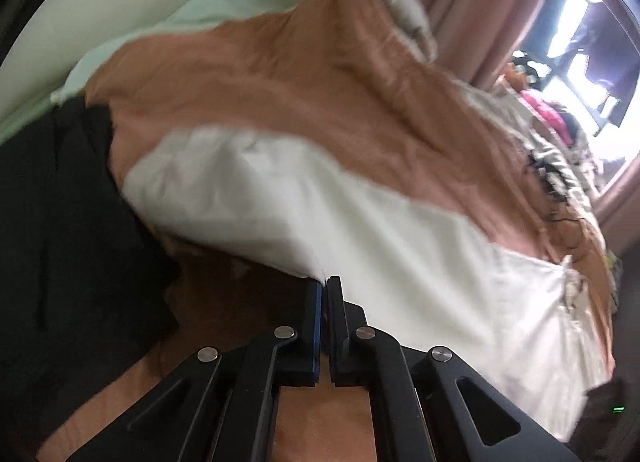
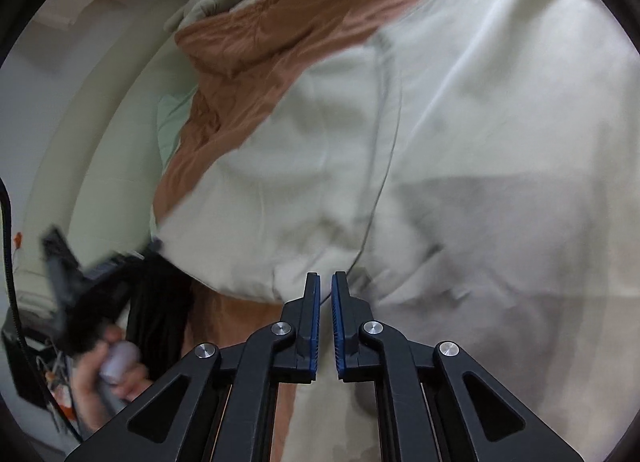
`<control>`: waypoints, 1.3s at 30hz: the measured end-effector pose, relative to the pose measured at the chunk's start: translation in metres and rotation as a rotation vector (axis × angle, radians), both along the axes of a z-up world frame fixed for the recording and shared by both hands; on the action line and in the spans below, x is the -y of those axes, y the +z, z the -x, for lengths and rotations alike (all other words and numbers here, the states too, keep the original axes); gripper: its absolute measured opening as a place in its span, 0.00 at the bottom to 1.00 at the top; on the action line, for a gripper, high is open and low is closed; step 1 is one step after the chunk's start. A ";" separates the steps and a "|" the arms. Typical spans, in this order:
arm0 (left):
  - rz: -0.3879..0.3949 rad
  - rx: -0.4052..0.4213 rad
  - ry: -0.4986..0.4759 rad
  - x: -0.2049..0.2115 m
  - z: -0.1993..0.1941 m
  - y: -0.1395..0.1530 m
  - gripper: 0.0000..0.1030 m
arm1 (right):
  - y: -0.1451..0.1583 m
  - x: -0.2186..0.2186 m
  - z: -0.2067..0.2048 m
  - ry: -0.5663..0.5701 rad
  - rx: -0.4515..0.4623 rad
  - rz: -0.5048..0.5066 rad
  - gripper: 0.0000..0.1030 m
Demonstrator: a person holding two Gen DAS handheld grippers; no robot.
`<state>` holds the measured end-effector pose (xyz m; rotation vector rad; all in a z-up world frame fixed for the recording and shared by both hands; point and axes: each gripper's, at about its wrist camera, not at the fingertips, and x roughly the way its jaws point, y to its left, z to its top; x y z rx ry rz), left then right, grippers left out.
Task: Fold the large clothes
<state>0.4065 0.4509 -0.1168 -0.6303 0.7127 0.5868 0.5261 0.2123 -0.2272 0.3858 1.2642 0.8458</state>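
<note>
A black garment (image 1: 60, 242) lies at the bed's left edge; beside it the white garment (image 1: 280, 197) spreads across the orange-brown bedcover (image 1: 300, 73) toward the bed's right side, where patterned cloth (image 1: 560, 165) is heaped; the left gripper (image 1: 324, 282) has its jaws pressed together, apparently pinching the white garment's near edge, though blur hides the contact; the right gripper (image 2: 325, 278) stands at a hem of the same white garment (image 2: 480, 141), its jaws nearly closed with a slim gap between them, nothing plainly between the pads; a hand (image 2: 104, 378) shows at lower left.
</note>
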 end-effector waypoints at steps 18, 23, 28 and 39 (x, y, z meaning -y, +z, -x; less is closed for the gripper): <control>0.008 0.266 -0.469 0.139 -0.025 0.113 0.01 | 0.023 0.071 0.001 -0.117 0.022 0.050 0.07; 0.042 0.274 -0.589 0.178 -0.036 0.111 0.01 | 0.047 0.114 -0.002 -0.221 0.068 0.037 0.07; 0.089 0.245 -0.695 0.213 -0.046 0.101 0.01 | 0.053 0.140 0.001 -0.273 0.074 0.033 0.07; 0.193 0.240 -0.691 0.197 -0.016 0.092 0.88 | 0.067 0.163 0.018 -0.293 0.148 0.100 0.37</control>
